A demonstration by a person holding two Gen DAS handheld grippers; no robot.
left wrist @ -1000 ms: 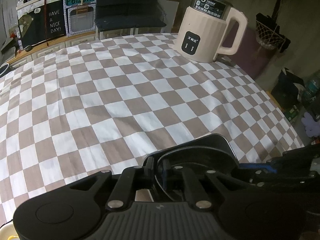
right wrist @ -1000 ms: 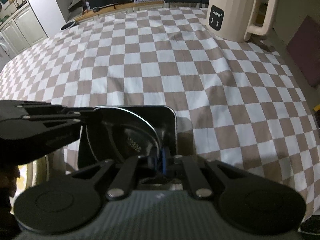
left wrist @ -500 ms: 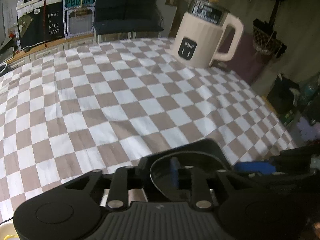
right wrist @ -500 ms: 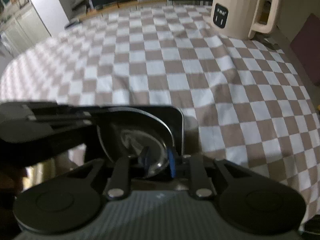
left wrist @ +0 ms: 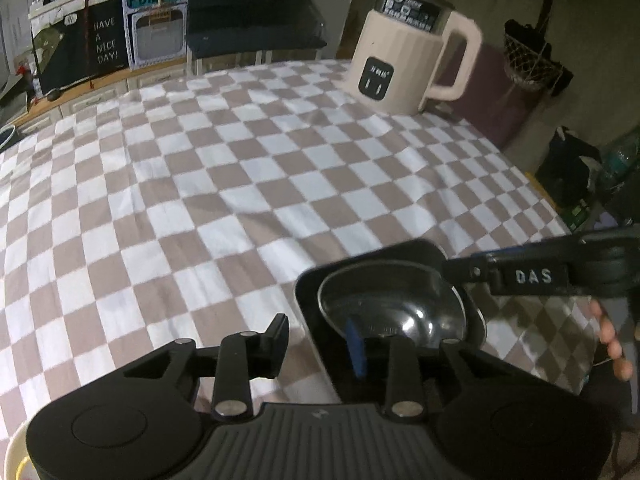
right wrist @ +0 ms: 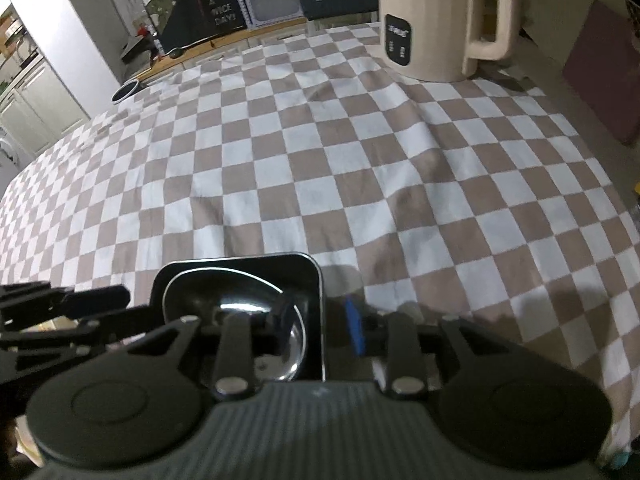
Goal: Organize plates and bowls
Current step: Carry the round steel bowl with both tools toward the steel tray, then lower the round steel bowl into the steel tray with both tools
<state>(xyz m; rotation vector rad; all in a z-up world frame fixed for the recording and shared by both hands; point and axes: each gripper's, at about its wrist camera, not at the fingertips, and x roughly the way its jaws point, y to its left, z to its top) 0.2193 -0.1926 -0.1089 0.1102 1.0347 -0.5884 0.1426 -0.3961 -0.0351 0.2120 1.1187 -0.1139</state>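
**Both claws apart around the tray's edges**

On the left, the left claw (left wrist: 320, 342) stands apart, straddling the left rim of the black square tray (left wrist: 310, 312), pressing nothing. The tray sits at the near edge of the checkered table (left wrist: 240, 184), a shiny metal bowl (left wrist: 394, 306) nested inside. To the right, the right claw (right wrist: 320, 330) is opening astride the tray's right rim, seemingly untouched. Beyond lies wide bare cloth; a cream kettle (left wrist: 404, 56) stands well apart at the far right edge.
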